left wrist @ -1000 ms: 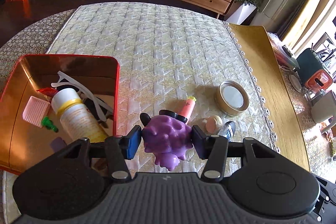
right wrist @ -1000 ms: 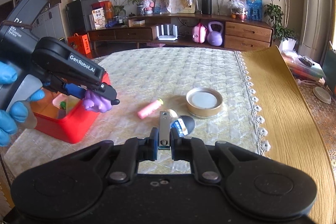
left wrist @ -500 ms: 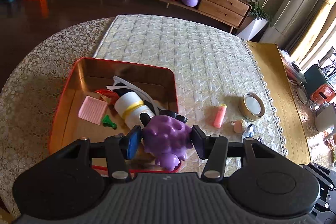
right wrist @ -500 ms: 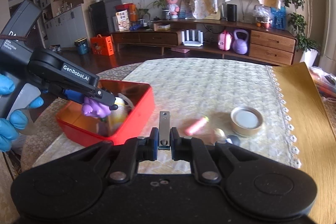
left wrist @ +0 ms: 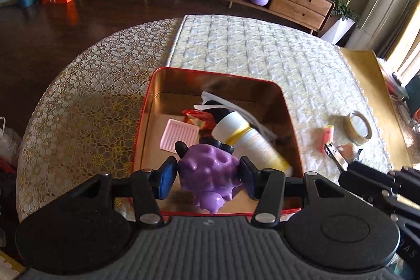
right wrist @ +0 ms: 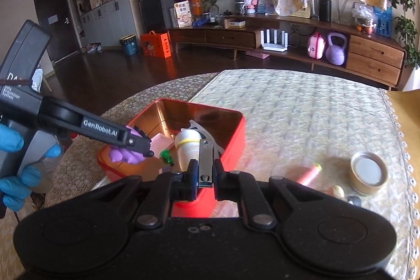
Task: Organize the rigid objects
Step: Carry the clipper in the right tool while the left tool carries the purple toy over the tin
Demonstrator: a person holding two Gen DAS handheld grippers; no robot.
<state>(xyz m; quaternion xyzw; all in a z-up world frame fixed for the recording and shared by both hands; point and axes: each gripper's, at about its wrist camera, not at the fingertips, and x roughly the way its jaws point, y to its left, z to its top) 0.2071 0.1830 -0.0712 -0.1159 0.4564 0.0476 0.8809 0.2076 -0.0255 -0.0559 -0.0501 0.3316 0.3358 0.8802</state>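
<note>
We hold a purple toy (left wrist: 208, 169) in the left gripper (left wrist: 207, 176) and a nail clipper (right wrist: 205, 162) in the right gripper (right wrist: 204, 175), both clamped tight above the part-filled red tin (left wrist: 147, 106), while a pink tube (right wrist: 309, 173) and round lid (right wrist: 368, 173) wait on the cloth.

The tin (left wrist: 147, 122) sits on the bench (left wrist: 78, 122), holding a bottle (left wrist: 246, 138), a comb (left wrist: 179, 134) to its left and glasses (left wrist: 223, 102) behind. Right of the tin lie a tube (right wrist: 309, 173), then a lid (right wrist: 368, 172). A toy (left wrist: 208, 171) hangs over the tin's near end.
</note>
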